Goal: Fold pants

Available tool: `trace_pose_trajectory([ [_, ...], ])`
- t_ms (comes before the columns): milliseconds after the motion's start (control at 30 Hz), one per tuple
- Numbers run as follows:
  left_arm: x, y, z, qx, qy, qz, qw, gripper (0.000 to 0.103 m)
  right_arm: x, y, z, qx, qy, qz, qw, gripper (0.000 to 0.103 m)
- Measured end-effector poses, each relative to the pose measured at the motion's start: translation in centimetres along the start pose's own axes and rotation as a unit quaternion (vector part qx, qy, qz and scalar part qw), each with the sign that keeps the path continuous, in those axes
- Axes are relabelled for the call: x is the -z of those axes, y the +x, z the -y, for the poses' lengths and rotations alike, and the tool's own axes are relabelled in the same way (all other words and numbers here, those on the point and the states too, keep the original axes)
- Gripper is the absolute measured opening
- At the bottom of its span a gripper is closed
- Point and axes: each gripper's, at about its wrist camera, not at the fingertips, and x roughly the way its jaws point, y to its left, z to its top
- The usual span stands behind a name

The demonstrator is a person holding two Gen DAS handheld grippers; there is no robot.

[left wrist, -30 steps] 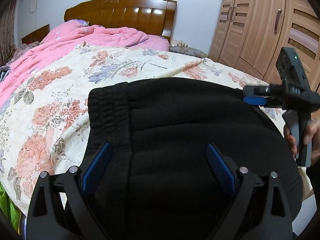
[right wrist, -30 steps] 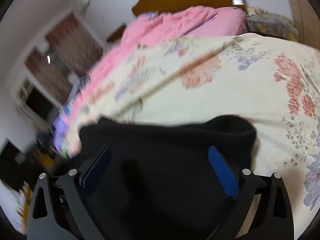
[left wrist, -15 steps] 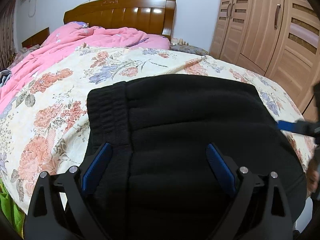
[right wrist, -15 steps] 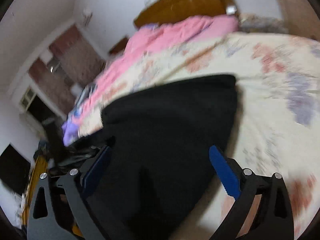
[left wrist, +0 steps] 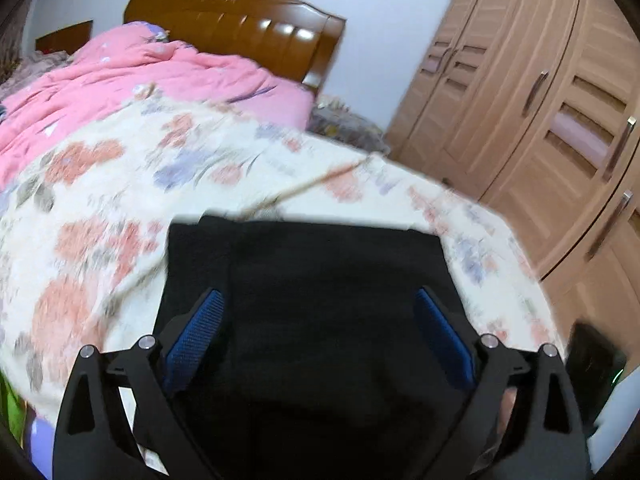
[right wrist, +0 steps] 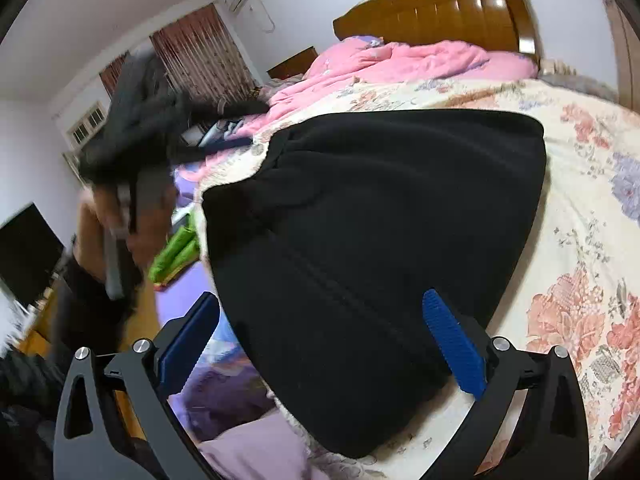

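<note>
The black pants lie folded into a compact block on the floral bedspread near the bed's front edge. My left gripper is open and empty, its blue pads apart above the near part of the pants. In the right wrist view the pants show as a dark folded mass, waistband at the left. My right gripper is open and empty, hovering over their near end. The left gripper appears there blurred, raised in a hand at the left.
A pink quilt and wooden headboard lie at the far end of the bed. Wooden wardrobe doors stand to the right. A green item and purple cloth sit beside the bed's left edge.
Both grippers have pulled back from the pants. The left view has risen and swung right with blur. The right gripper has swung left; the left gripper now shows raised in its view.
</note>
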Motion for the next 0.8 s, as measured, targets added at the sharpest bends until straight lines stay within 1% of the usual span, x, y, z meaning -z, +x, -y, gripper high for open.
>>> trace_pose_trajectory([
  [33, -0.9, 0.8, 0.5, -0.025, 0.020, -0.005, 0.9995, 0.096, 0.0, 0.1, -0.3, 0.006, -0.008, -0.003, 1.000, 0.099],
  [67, -1.6, 2.0, 0.8, -0.042, 0.037, -0.015, 0.9983, 0.096, 0.2, 0.1, -0.4, 0.009, -0.012, -0.005, 1.000, 0.099],
  [100, -2.2, 3.3, 0.8, -0.046, 0.044, -0.030, 0.9975, 0.096, 0.2, 0.1, -0.2, 0.008, -0.010, -0.006, 1.000, 0.099],
  [133, -2.6, 5.4, 0.5, -0.040, 0.042, -0.054, 0.9969, 0.096, 0.2, 0.0, 0.2, 0.003, -0.006, -0.005, 1.000, 0.099],
  [200, -2.5, 8.7, -0.4, -0.049, 0.046, -0.086, 0.9940, 0.096, 0.4, -0.3, 0.2, -0.010, -0.004, -0.005, 1.000, 0.099],
  [233, -2.3, 9.7, -0.8, -0.047, 0.048, -0.088, 0.9939, 0.096, 0.4, -0.2, 0.3, -0.012, -0.004, -0.004, 1.000, 0.099],
  [300, -2.5, 9.4, -1.0, -0.050, 0.043, -0.068, 0.9955, 0.095, 0.5, -0.2, 0.2, -0.006, -0.010, -0.004, 1.000, 0.099],
  [400, -1.8, 9.2, -1.2, -0.049, 0.038, -0.062, 0.9962, 0.095, 0.1, -0.5, -0.4, 0.012, -0.025, -0.019, 0.999, 0.098],
  [433, -1.6, 9.1, -1.2, -0.048, 0.039, -0.060, 0.9963, 0.095, -0.4, -0.6, -0.6, 0.016, -0.028, -0.025, 0.999, 0.098],
  [500, -1.5, 8.9, -1.3, -0.043, 0.036, -0.058, 0.9967, 0.095, -1.8, -0.6, -0.2, 0.026, -0.024, -0.020, 0.999, 0.098],
  [567, -1.4, 8.8, -1.4, -0.039, 0.033, -0.056, 0.9971, 0.095, -3.8, -0.4, 0.8, 0.037, -0.013, -0.001, 0.999, 0.098],
  [633, -1.3, 8.8, -1.2, -0.049, 0.040, -0.057, 0.9964, 0.095, -5.7, 0.8, 2.1, 0.031, -0.006, 0.014, 0.999, 0.098],
  [700, -1.1, 8.9, -0.8, -0.060, 0.049, -0.058, 0.9953, 0.095, -7.0, 3.0, 4.0, 0.031, 0.014, -0.002, 0.999, 0.098],
  [733, -1.0, 8.9, -0.7, -0.066, 0.052, -0.057, 0.9948, 0.095, -7.4, 4.7, 5.6, 0.041, 0.026, -0.026, 0.998, 0.099],
  [767, -0.9, 8.7, -0.6, -0.069, 0.054, -0.055, 0.9946, 0.095, -7.4, 5.3, 6.4, 0.047, 0.026, -0.032, 0.998, 0.099],
  [800, -0.6, 8.5, -0.6, -0.072, 0.056, -0.054, 0.9944, 0.095, -7.3, 5.2, 6.8, 0.046, 0.025, -0.026, 0.998, 0.099],
])
